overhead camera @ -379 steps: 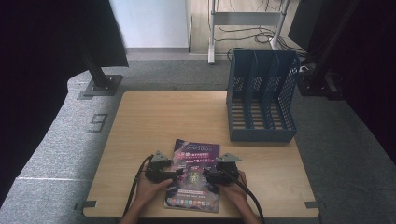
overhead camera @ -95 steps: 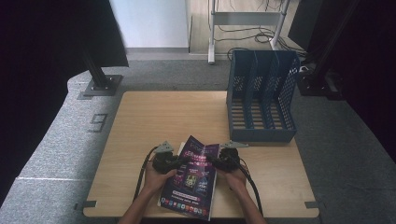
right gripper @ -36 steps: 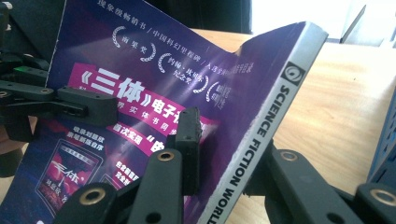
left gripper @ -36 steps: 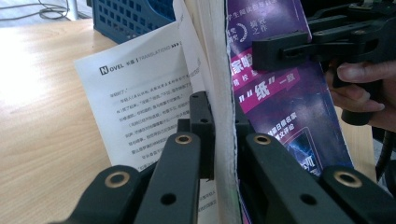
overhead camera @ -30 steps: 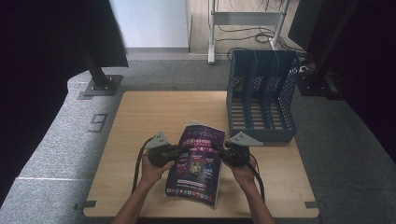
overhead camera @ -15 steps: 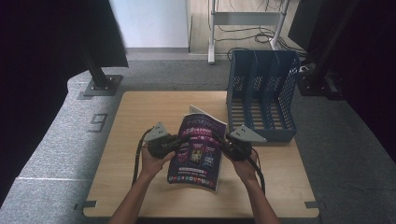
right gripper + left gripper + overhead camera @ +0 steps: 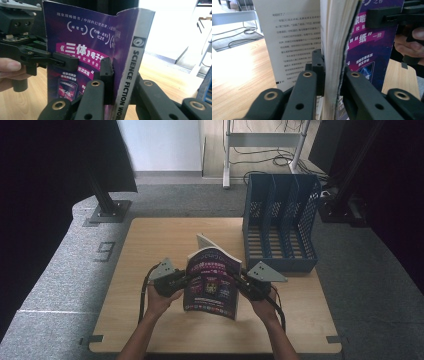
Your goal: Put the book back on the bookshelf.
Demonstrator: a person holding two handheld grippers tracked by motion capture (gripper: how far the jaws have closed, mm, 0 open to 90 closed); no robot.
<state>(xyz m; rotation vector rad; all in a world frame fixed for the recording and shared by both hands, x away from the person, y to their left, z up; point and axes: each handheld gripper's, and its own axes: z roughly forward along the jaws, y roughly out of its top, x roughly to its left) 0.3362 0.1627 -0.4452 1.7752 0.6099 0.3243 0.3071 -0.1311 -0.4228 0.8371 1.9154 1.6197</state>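
Observation:
A purple-covered book stands nearly upright above the table, held between both grippers. My left gripper is shut on its open page edge, and my right gripper is shut on its spine side. In the left gripper view the jaws pinch the thick block of pages, and the other gripper clamps the far edge. In the right gripper view the jaws squeeze the spine, which reads SCIENCE FICTION WORLD. The left gripper holds the opposite edge there. A white page flares out behind.
A blue slotted file rack stands at the table's back right, just beyond the right gripper. Bare wood lies to the left and at the back of the table. Grey carpet and a black stand base surround the table.
The book has risen from lying tilted near the front edge to nearly upright. Both grippers, still clamped on it, have moved up and away from the person, toward the rack.

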